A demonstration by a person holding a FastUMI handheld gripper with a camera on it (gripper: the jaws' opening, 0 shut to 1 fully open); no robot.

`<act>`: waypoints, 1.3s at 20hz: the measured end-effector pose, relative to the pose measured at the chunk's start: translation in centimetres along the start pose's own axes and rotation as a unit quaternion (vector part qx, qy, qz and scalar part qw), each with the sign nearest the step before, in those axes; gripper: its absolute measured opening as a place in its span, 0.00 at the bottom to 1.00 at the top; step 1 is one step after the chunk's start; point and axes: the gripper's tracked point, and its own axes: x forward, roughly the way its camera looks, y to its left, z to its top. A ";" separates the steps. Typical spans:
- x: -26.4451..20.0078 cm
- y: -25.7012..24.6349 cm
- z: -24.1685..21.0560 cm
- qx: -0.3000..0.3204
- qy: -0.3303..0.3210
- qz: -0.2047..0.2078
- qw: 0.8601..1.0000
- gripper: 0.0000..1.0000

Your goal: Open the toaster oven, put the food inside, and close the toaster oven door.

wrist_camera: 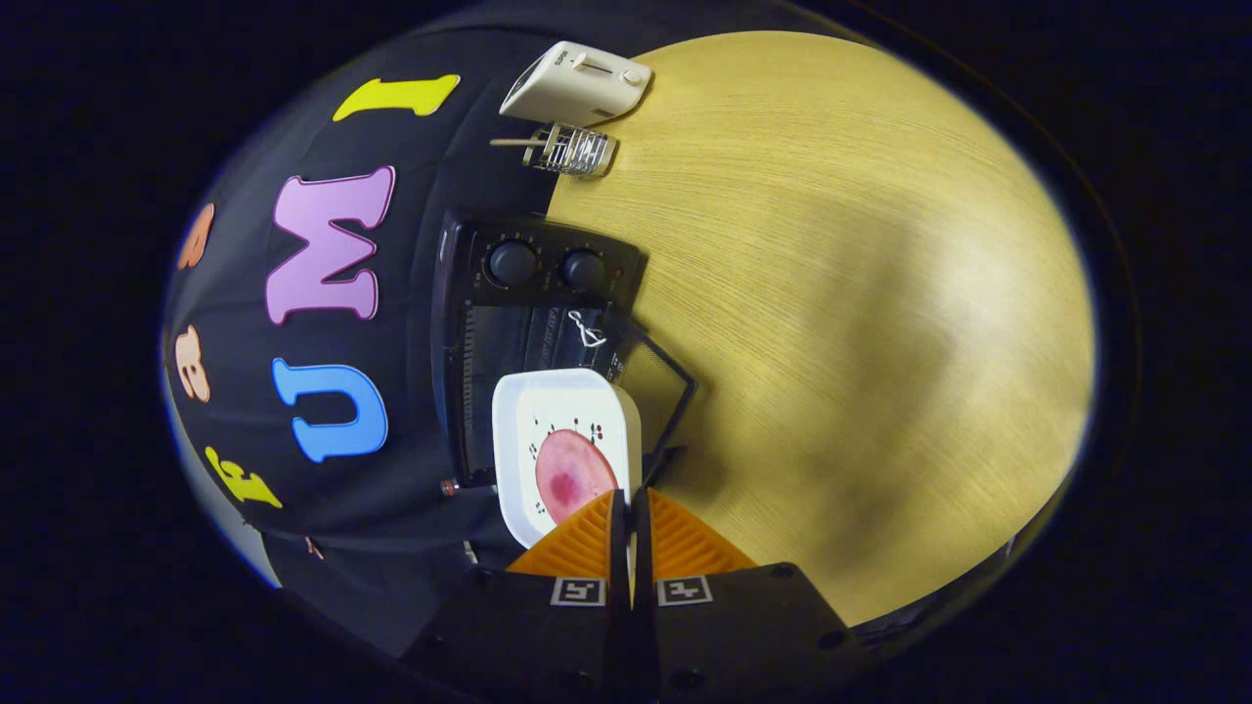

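While the toaster oven [548, 332] stands with its door [655, 381] already swung open, the white plate [562, 420] carrying a pink slice of food [572, 474] sits at its mouth, apparently only partly inside. The gripper [626, 518] has its jaws clenched on the plate's rim. Pushing it in, releasing and closing the door remain, over the wooden surface [831, 293].

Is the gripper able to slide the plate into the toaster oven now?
Probably yes. The gripper pinches the white plate's rim, the toaster oven door is open, and nothing sits between plate and opening.
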 end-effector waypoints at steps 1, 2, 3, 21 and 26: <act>0.9 0.4 -0.4 0.009 -0.015 -0.007 1.000 0.05; 1.9 1.0 -1.2 0.021 -0.027 -0.010 0.999 0.05; 2.9 1.6 -1.7 0.035 -0.038 -0.010 0.999 0.05; 16.0 7.9 0.5 0.159 -0.197 -0.036 0.967 0.05; 16.6 9.4 0.5 0.169 -0.185 0.004 0.968 0.11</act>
